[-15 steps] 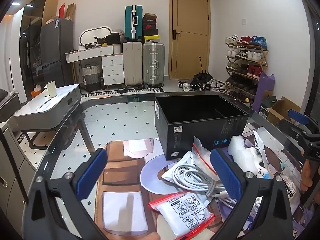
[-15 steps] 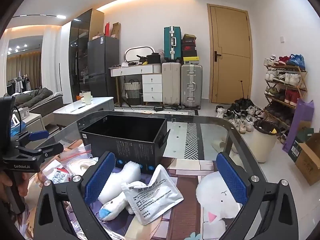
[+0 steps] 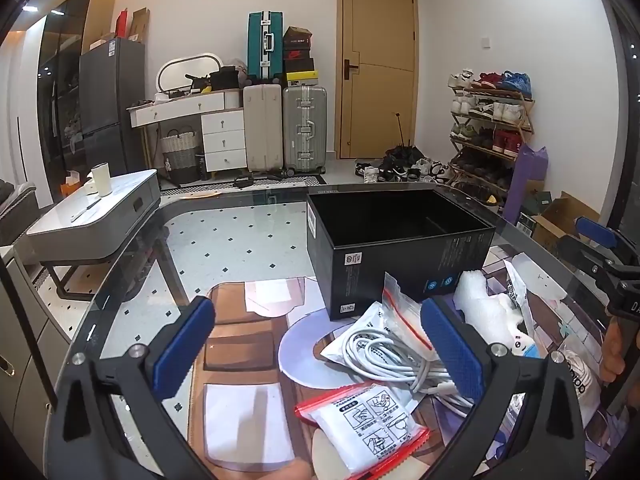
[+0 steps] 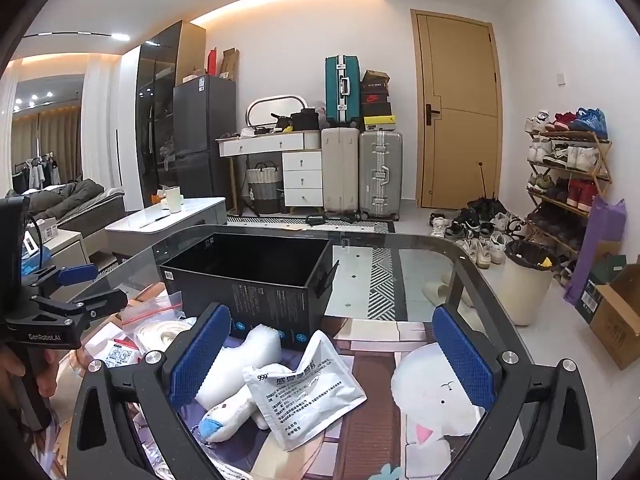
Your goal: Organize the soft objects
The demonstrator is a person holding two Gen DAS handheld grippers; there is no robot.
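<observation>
Tool, left (image 3: 320, 344): wide open, empty | black box (image 3: 400, 264) near table edge (image 3: 120, 280)

Box: I see the box (image 3: 400, 256) on the glass table (image 3: 120, 280), behind the pile.
Cable bag: the cable bag (image 3: 380, 344) lies before the box.
Plush toy: the plush toy (image 4: 236, 380) lies left of the printed pouch (image 4: 304, 396).

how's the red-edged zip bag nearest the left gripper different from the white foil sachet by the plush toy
The red-edged zip bag is clear plastic with red seal strips and shows line-drawn instruction panels; the white foil sachet is opaque with printed text and "999" at its corner. The zip bag lies flat on the glass table, while the sachet leans crumpled against the white plush toy. Both are soft, flat packets lying in front of the black box.
</observation>
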